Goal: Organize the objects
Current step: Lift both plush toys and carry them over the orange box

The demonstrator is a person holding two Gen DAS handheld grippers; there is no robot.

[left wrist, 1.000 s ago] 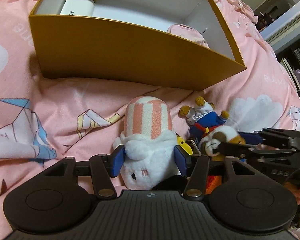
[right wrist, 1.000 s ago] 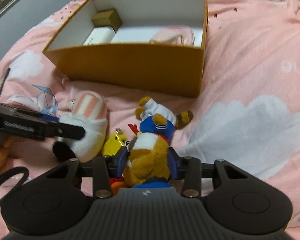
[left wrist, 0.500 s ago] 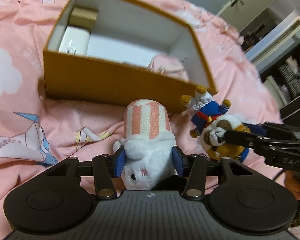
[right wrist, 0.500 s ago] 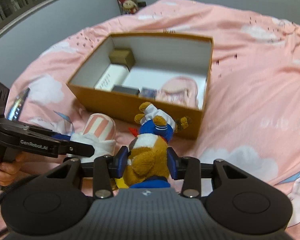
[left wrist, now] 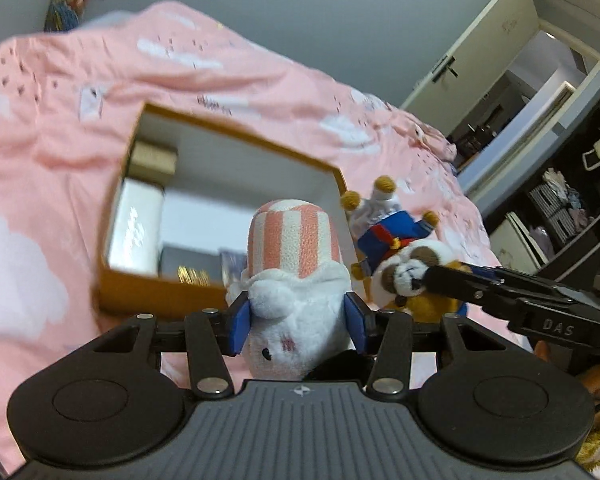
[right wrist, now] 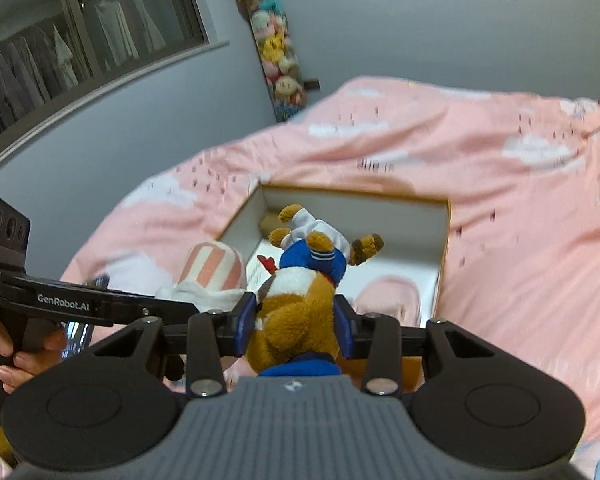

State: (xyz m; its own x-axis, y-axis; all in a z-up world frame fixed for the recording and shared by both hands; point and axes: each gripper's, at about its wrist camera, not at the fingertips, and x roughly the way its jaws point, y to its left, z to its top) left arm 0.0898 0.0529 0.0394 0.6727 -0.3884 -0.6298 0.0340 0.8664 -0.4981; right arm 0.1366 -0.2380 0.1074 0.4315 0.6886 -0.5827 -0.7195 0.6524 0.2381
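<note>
My left gripper (left wrist: 296, 322) is shut on a white plush with a pink-and-white striped hat (left wrist: 296, 272), held in the air above the bed. My right gripper (right wrist: 296, 316) is shut on a brown plush in a blue and white sailor suit (right wrist: 304, 280), also lifted. In the left wrist view the sailor plush (left wrist: 396, 248) hangs just right of the striped one, with the right gripper's arm (left wrist: 520, 300) beside it. The open orange box (left wrist: 148, 280) (right wrist: 444, 240) lies on the pink bedspread below and ahead of both plushes.
Inside the box lie a white carton (left wrist: 134, 232), a small tan box (left wrist: 154, 160), a dark flat item (left wrist: 188, 260) and a pink pouch (right wrist: 392, 296). A hand (right wrist: 8, 356) holds the left gripper's handle. A grey wall, a door (left wrist: 480, 72) and shelves (left wrist: 560, 208) surround the bed.
Both grippers have risen off the bedspread with their plushes and tilted up. The box now appears smaller and lower, and the walls have come into view.
</note>
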